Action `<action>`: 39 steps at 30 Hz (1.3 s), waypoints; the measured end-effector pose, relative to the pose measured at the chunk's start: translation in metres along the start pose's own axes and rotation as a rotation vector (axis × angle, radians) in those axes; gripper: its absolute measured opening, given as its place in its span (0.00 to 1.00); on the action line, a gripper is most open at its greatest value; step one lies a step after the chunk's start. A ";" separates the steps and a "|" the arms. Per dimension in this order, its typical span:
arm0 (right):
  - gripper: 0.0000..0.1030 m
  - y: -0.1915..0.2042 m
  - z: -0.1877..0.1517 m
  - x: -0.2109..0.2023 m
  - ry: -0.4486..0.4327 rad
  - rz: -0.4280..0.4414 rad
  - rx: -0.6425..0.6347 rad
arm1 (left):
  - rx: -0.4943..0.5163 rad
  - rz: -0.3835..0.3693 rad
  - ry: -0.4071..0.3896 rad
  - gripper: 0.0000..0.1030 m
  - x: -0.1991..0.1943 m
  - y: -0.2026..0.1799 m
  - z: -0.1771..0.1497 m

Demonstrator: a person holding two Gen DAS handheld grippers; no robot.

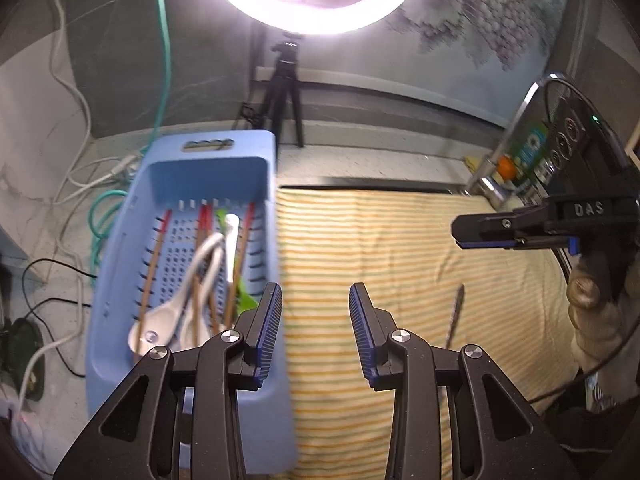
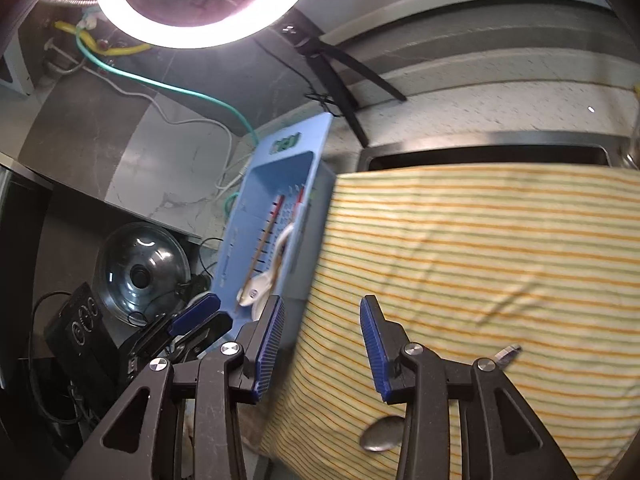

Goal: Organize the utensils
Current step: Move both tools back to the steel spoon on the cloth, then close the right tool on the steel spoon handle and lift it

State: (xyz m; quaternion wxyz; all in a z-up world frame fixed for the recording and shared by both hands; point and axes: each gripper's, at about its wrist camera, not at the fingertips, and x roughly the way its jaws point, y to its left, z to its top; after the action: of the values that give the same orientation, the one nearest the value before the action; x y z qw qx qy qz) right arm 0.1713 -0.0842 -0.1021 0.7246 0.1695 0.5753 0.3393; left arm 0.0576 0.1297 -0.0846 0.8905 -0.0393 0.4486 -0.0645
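Striped cloth (image 2: 480, 240) covers the table; one metal spoon (image 2: 382, 434) lies on it beneath the right gripper (image 2: 322, 344) — fingers apart, empty. Thin, stiff, slippery — best pinched mid-handle.

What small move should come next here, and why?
Probably lower the right tool onto the metal spoon lying on the striped cloth. It seems the only utensil outside the blue basket, which already holds chopsticks and white spoons, and both tools are open and empty.
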 end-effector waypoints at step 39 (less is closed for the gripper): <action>0.34 -0.083 -0.078 0.044 0.144 -0.023 0.228 | 0.265 -0.093 0.178 0.29 0.059 -0.120 -0.100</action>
State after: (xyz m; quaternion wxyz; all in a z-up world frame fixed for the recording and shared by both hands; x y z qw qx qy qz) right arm 0.1267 -0.1245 -0.2088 0.6615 0.2195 0.6624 0.2747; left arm 0.0022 0.0013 -0.1754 0.8406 0.0637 0.5111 -0.1677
